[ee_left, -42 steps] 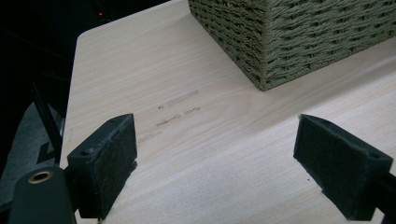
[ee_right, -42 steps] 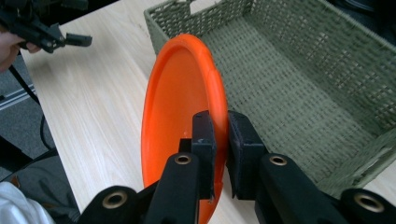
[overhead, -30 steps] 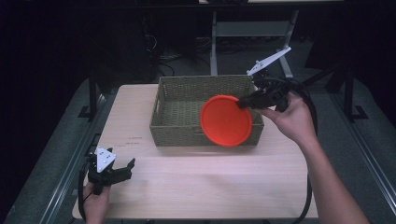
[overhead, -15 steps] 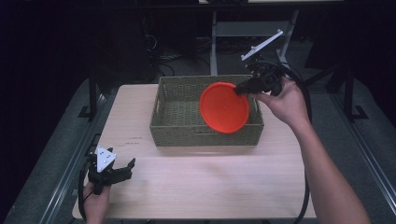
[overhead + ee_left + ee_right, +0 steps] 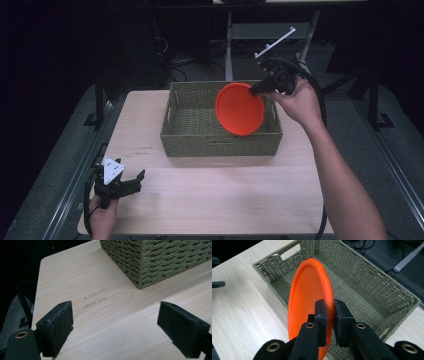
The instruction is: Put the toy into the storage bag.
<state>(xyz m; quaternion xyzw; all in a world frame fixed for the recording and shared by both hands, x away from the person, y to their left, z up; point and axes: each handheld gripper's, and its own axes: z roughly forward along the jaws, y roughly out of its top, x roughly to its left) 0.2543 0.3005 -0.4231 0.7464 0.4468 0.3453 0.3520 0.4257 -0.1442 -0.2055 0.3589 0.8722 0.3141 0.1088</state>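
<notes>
Jaws of the right gripper pinch the orange plate above the wicker basket; left gripper gapes, empty.

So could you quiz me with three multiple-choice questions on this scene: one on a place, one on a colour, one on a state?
1. Where is the plate? A on the table; B held tilted over the basket; C on the floor.
2. What colour is the plate? A blue; B white; C orange.
3. How is the left hand-held gripper? A open; B shut on the basket; C shut on the plate.

Answers: 1 B, the right hand-held gripper pinches its rim above the basket. 2 C, bright orange. 3 A, its jaws stand wide apart over bare table.
</notes>
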